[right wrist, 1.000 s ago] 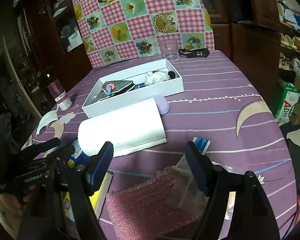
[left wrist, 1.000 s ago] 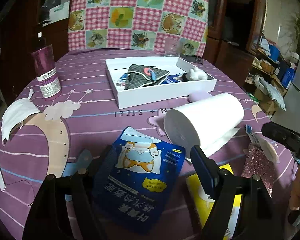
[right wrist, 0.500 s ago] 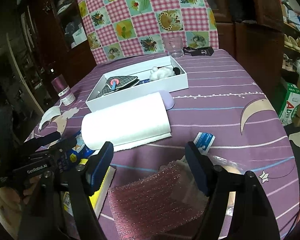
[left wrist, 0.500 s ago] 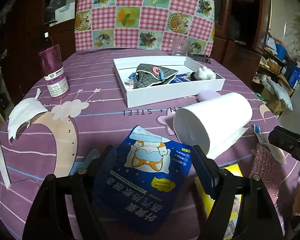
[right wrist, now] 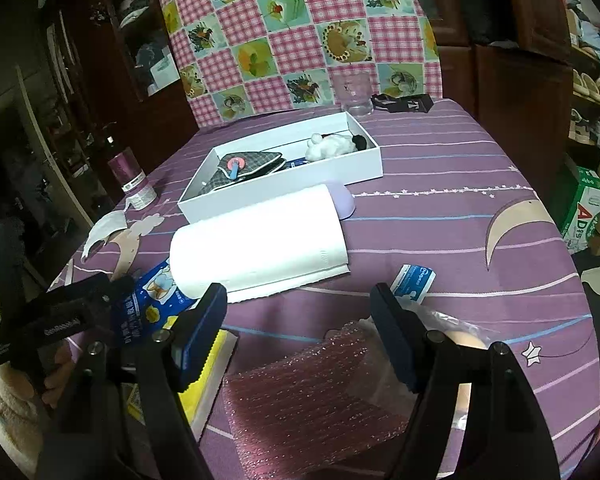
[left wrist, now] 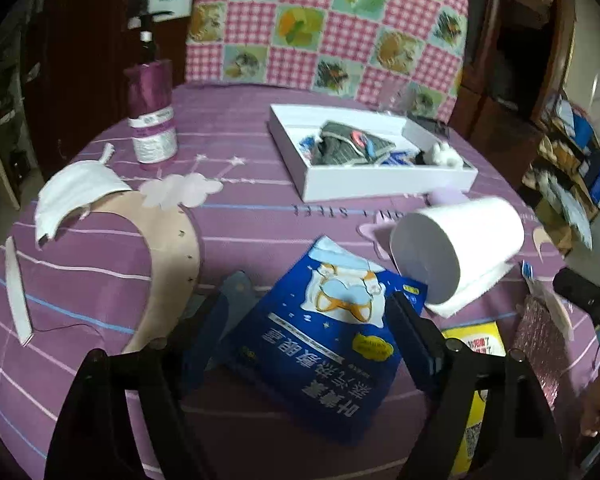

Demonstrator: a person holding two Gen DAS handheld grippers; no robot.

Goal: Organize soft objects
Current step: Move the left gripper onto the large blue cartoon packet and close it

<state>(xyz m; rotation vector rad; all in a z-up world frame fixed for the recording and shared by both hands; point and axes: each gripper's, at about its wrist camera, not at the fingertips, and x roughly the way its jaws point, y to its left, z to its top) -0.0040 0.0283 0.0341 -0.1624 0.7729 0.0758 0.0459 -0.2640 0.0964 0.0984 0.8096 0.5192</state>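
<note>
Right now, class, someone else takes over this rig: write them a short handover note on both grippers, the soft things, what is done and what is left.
Left gripper: jaws opening, astride the blue pouch, pads not pressing it.
Right gripper: open, holding nothing, over the pink foam.
Done: checked pouch and white plush lie in the white box.
Left on the table: blue pouch, paper roll, pink foam, yellow pack, white mask, small sachet.
Next, probably: close on the blue pouch and carry it to the box.

White box (left wrist: 380,184), blue packet (left wrist: 324,344), purple striped tablecloth (left wrist: 228,228), pink checked cloth (left wrist: 332,20).
</note>
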